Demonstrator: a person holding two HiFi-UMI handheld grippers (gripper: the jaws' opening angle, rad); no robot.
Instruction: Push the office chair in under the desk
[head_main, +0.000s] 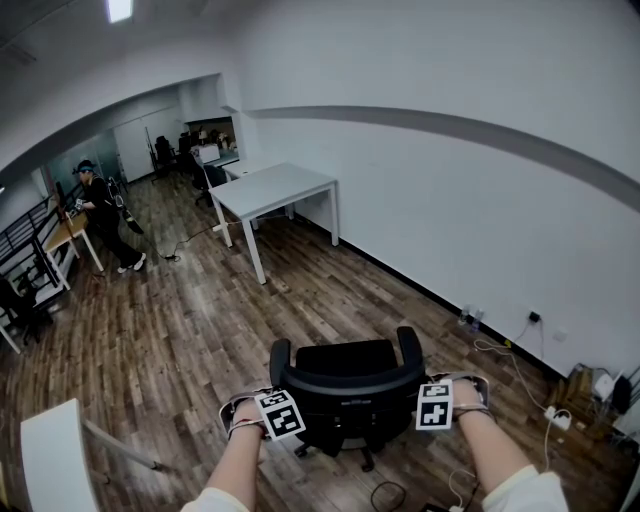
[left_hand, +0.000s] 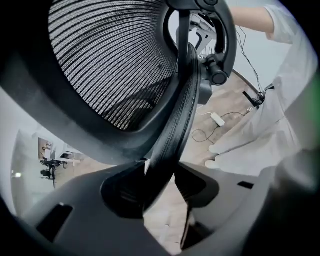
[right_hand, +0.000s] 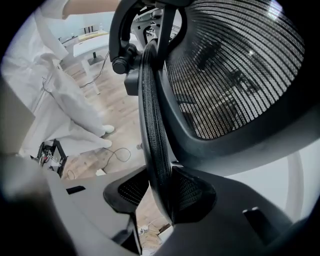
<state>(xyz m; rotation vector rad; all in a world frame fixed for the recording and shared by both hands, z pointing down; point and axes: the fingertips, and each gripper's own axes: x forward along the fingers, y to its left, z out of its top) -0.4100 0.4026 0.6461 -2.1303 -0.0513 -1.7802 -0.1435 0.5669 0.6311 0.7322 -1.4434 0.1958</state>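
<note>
The black office chair (head_main: 345, 375) stands on the wood floor just in front of me, its mesh backrest towards me. The white desk (head_main: 275, 187) is well beyond it, by the wall. My left gripper (head_main: 266, 400) sits at the backrest's left top edge. In the left gripper view the backrest's rim (left_hand: 175, 125) runs between that gripper's jaws (left_hand: 159, 172), which are shut on it. At the right top edge my right gripper (head_main: 430, 392) grips likewise. The right gripper view shows the rim (right_hand: 150, 125) pinched between its jaws (right_hand: 159, 187). Both grippers point steeply down.
Cables and plugs (head_main: 520, 360) trail over the floor along the right-hand wall. A white tabletop corner (head_main: 50, 460) shows at the lower left. A person (head_main: 100, 215) stands far off at the left by other desks. My white sleeves (left_hand: 260, 145) fill the gripper views' sides.
</note>
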